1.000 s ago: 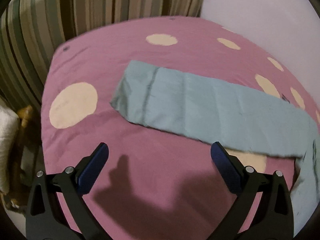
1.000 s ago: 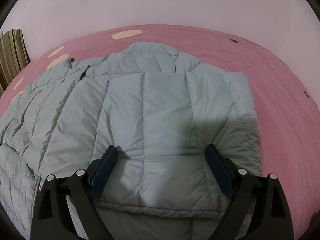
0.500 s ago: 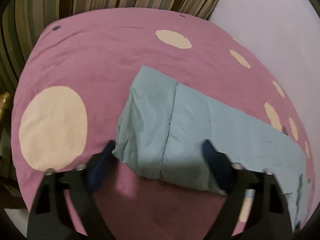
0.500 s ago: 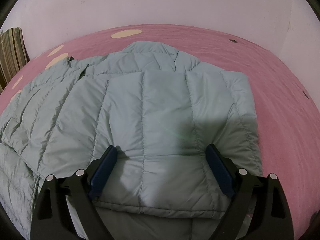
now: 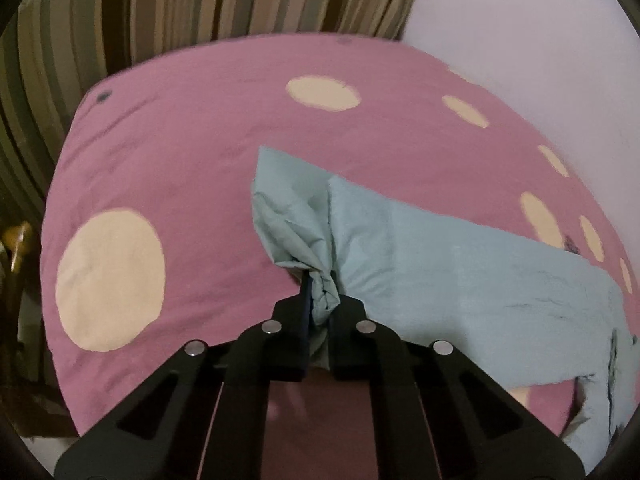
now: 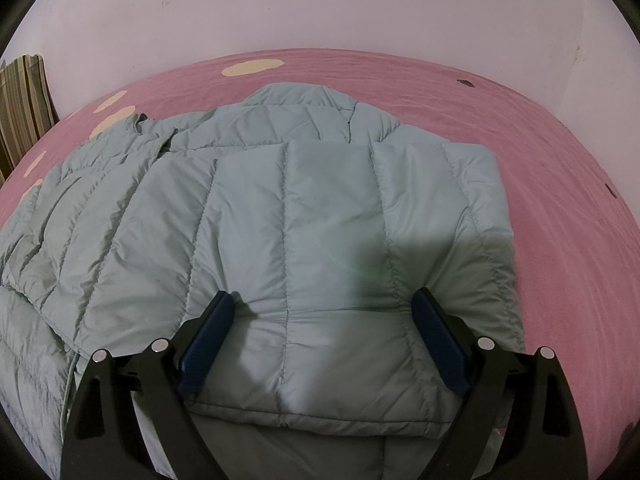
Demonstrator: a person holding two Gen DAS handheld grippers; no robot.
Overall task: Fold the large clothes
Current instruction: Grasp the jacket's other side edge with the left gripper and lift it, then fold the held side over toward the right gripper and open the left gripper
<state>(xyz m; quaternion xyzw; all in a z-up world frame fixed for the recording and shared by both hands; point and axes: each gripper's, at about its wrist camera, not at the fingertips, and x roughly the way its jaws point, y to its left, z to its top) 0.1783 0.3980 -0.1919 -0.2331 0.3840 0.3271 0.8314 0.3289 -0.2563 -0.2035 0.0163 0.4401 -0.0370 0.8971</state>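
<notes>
A pale blue-green quilted jacket [image 6: 288,216] lies spread on a pink bedcover [image 6: 540,184]. One long sleeve [image 5: 460,280] stretches out to the left over the cover. My left gripper [image 5: 320,304] is shut on the sleeve's cuff end, and the cloth bunches between its dark pads. In the right wrist view my right gripper [image 6: 324,336] stands open over the folded body of the jacket. Its blue pads [image 6: 208,340] rest wide apart on the fabric and pinch nothing.
The pink bedcover [image 5: 180,168] carries cream dots [image 5: 110,280]. A striped curtain [image 5: 200,4] hangs behind the bed's left end. A plain pale wall [image 6: 320,8] runs along the far side. Dark furniture [image 5: 16,248] shows past the left edge.
The left gripper moved forward to the sleeve's end and shut on the cuff, bunching the cloth. The right gripper stayed where it was, open on the jacket.
</notes>
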